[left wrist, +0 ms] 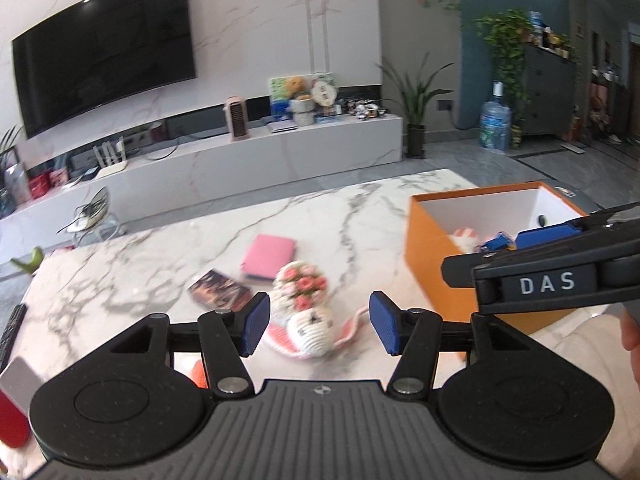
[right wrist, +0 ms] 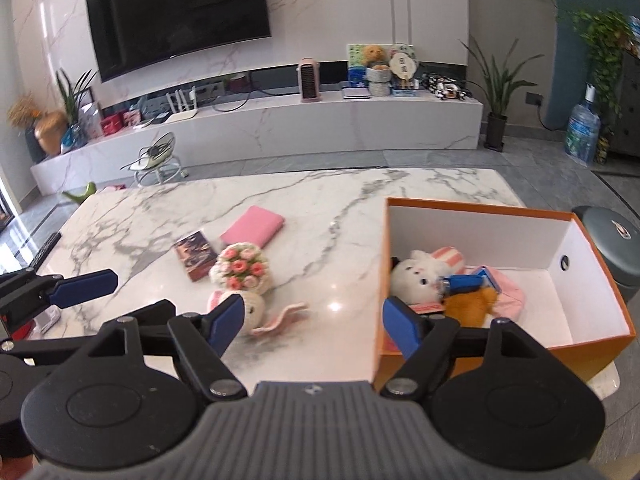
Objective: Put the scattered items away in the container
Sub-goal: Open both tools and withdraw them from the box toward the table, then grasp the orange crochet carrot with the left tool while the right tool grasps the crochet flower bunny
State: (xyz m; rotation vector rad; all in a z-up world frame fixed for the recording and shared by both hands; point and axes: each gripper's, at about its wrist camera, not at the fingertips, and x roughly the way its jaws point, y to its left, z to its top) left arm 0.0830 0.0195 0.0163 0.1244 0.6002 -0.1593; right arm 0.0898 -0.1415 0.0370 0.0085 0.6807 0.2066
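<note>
Left wrist view shows my left tongs (left wrist: 318,326) standing partly open with nothing gripped; the crocheted bunny (left wrist: 316,330) lies on the bench (left wrist: 160,264) just beyond the pads, framed between them but not touched. I hold them low and angled down like this, I judge, so the pads can come in on either side of its round head. At twelve o'clock from the bunny, touching or nearly so, sits the knitted flower bouquet (left wrist: 302,286); motion blur keeps me from saying which.

Right wrist view shows my right tongs (right wrist: 314,322) spread wide and empty, the right pad hanging over the near corner of the orange box (right wrist: 472,204), which sits at three o'clock from the bunny. Inside the box already lie a white plush rabbit (right wrist: 416,280), a brown plush toy (right wrist: 470,304), something blue and a pink cloth, so the box is plainly where everything goes.

Left on the bench are a pink wallet (right wrist: 253,226) and a dark booklet (right wrist: 196,254) at about eleven o'clock from the bouquet. The bouquet crowds the bunny, so a careless close could snag both, and the box's tall near wall must be cleared on the way in.
</note>
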